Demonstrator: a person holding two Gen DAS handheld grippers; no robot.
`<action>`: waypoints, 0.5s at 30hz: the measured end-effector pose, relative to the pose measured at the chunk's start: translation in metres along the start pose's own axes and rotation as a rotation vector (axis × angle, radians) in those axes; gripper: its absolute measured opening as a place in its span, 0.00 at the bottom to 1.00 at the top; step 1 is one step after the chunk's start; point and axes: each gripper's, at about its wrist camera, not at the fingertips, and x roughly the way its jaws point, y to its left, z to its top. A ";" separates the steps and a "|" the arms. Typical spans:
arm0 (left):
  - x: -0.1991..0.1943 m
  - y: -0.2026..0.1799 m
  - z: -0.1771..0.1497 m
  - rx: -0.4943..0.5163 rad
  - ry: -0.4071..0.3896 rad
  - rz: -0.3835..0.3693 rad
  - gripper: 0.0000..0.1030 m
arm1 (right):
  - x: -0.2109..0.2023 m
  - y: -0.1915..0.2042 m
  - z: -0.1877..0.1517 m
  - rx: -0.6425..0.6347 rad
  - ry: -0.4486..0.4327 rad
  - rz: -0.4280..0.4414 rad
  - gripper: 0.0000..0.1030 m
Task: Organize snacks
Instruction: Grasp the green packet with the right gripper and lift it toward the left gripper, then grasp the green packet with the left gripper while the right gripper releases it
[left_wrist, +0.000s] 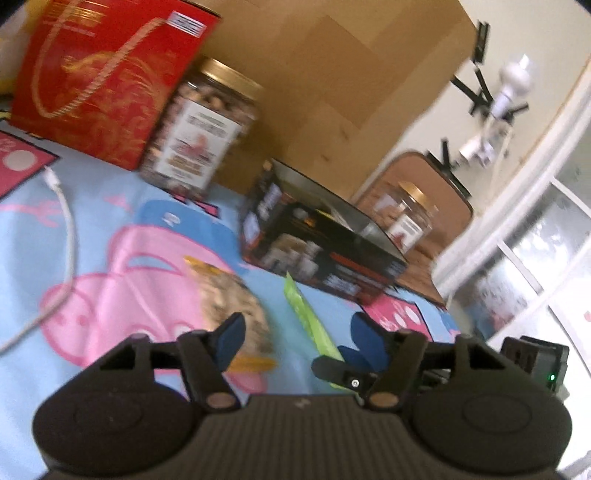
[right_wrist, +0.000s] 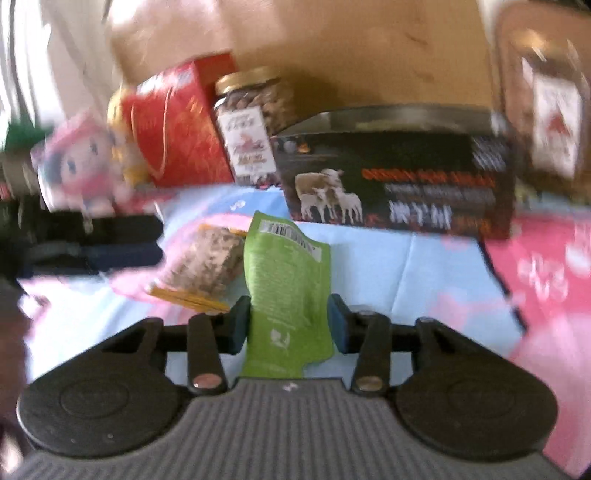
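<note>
Two tongs busy: right tongs (right_wrist: 288, 325) pinch the green packet (right_wrist: 286, 280); left tongs (left_wrist: 295, 332) gape, empty. I'd lift slowly toward the black box (right_wrist: 399, 184).

Between the right fingers (right_wrist: 236, 325) stands a flat snack pouch (right_wrist: 286, 280), its top leaning away from them. Just left of it, beyond the left fingertip, a clear-wrapped snack bag (right_wrist: 205, 266) lies on the cloth-covered table (right_wrist: 399, 269). Farther ahead sits an open-topped box (right_wrist: 399, 184). Behind and left of the box stands a jar (right_wrist: 251, 125), with a tall box (right_wrist: 177, 125) beside that.
</note>
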 end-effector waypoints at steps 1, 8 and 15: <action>0.005 -0.004 -0.001 0.000 0.017 -0.014 0.64 | -0.005 -0.001 -0.004 0.027 -0.007 0.014 0.45; 0.045 -0.038 -0.010 0.074 0.128 -0.015 0.21 | -0.028 0.023 -0.017 -0.077 -0.079 -0.030 0.44; 0.041 -0.064 0.037 0.147 0.033 -0.023 0.23 | -0.039 0.038 0.023 -0.256 -0.217 -0.095 0.44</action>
